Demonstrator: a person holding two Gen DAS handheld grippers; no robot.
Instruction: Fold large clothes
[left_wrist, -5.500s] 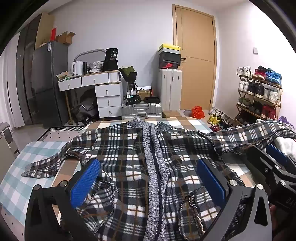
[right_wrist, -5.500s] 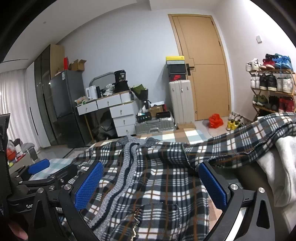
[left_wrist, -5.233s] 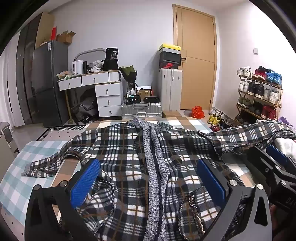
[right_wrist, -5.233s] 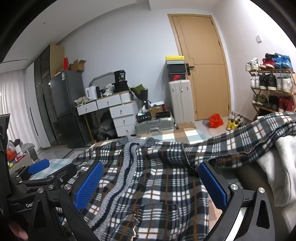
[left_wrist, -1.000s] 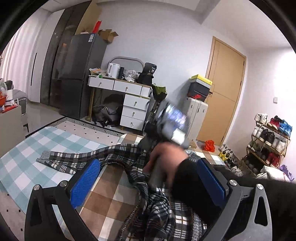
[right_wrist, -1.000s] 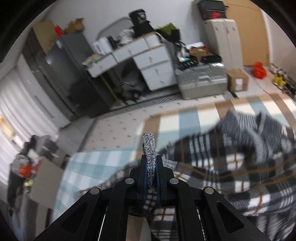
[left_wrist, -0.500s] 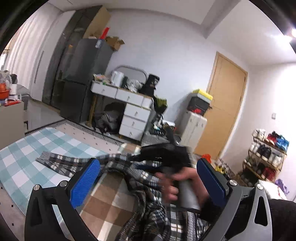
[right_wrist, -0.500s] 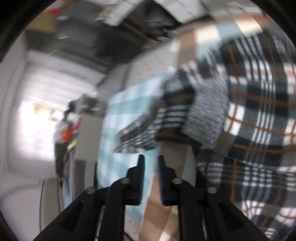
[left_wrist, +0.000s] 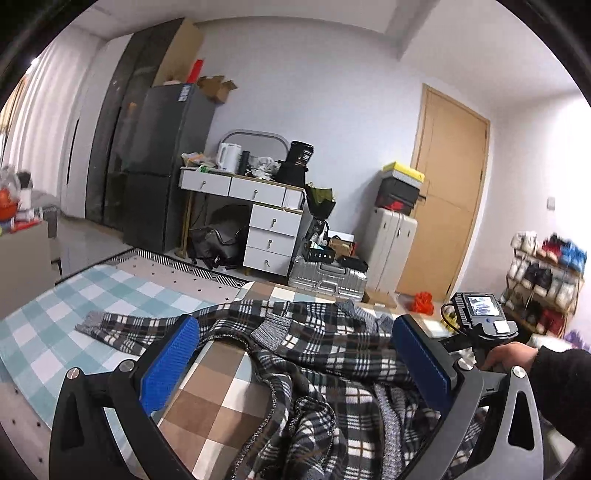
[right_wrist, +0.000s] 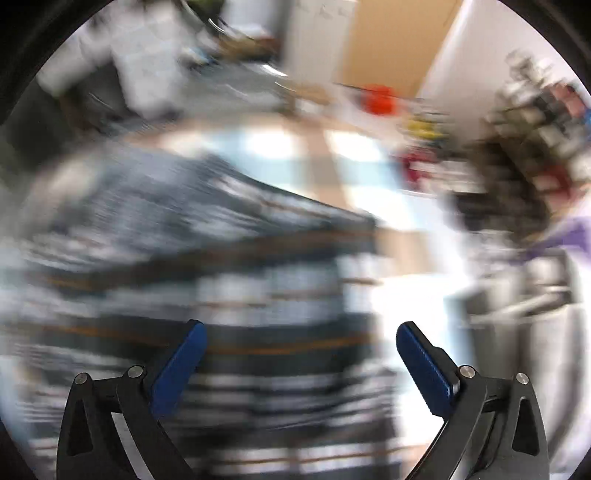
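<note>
A black, white and brown plaid cardigan with grey knit trim lies rumpled on the checked bed cover. One sleeve stretches out to the left. My left gripper hovers low over the garment, open, with nothing pressed between its blue pads. A hand at the right holds the right tool's handle. In the blurred right wrist view my right gripper points down at the plaid cloth. Its jaws are opening and stand wide, with nothing gripped.
Beyond the bed stand a dark fridge, a white desk with drawers, silver suitcases, a wooden door and a shoe rack. The bed's left edge is near.
The right gripper let go of the grey knit edge it was pinching and swung fast to the right over the garment, jaws going from shut to wide. The left gripper hardly moved.
</note>
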